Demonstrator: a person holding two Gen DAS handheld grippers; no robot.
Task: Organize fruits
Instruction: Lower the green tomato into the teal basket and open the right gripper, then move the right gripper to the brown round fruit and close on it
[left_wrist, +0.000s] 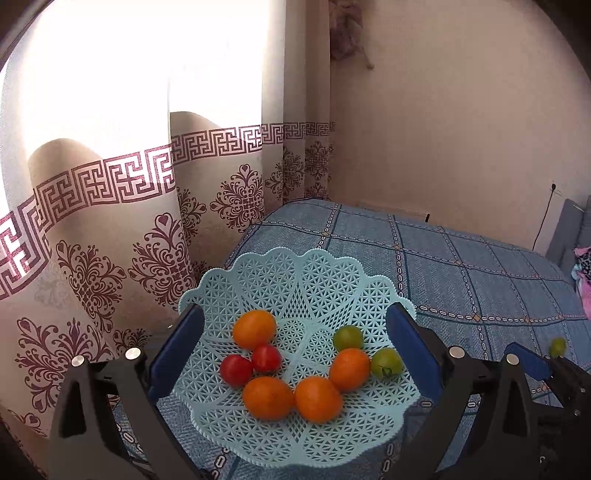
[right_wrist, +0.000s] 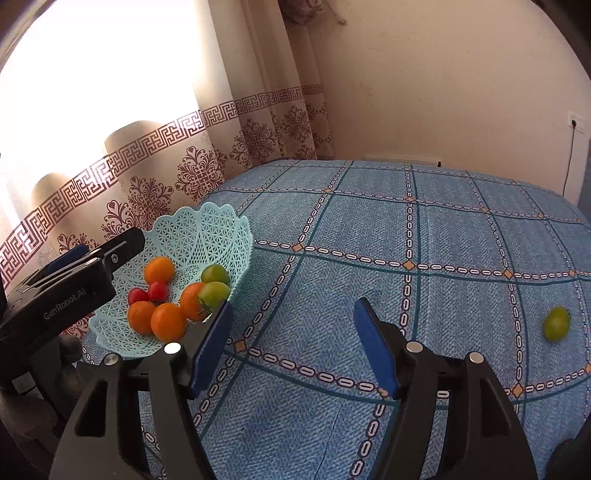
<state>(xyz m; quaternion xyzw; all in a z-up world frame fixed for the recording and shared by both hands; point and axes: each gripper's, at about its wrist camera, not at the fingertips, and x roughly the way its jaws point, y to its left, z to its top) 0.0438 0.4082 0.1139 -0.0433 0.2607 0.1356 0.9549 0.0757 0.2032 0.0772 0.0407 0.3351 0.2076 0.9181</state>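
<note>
So the only straggler is one green fruit (right_wrist: 556, 324), sitting alone on the blue checked cloth of the surface (right_wrist: 443, 229), well apart from the basket (right_wrist: 207, 229) and off to the right of the right gripper (right_wrist: 291, 345). Everything else is already in the basket: four oranges, two small red ones, two green ones.

My guess on handling: it's small, round and light, probably a smooth, slightly slick skin, and it looks like an unripe tomato, so firm-ish but still bruisable. Being round on cloth, it'll likely roll if you nudge it from one side. I'd take it across the widest part, fingers on opposite sides, and squeeze just enough to lift. No need to crush it.

The basket is thin plastic lattice, looks light and a bit flexy, so it might slide if bumped.

Poses: the right gripper hovers low over the cloth, pointing forward with its fingers spread wide and nothing between them. The fruit is outside that gap, so it'd need to swing right. The left gripper (left_wrist: 295, 347) is parked right over the basket, fingers (left_wrist: 177, 350) also spread wide, one on each side of the rim, gripping nothing as far as I can tell. It might be there to steady the basket.
</note>
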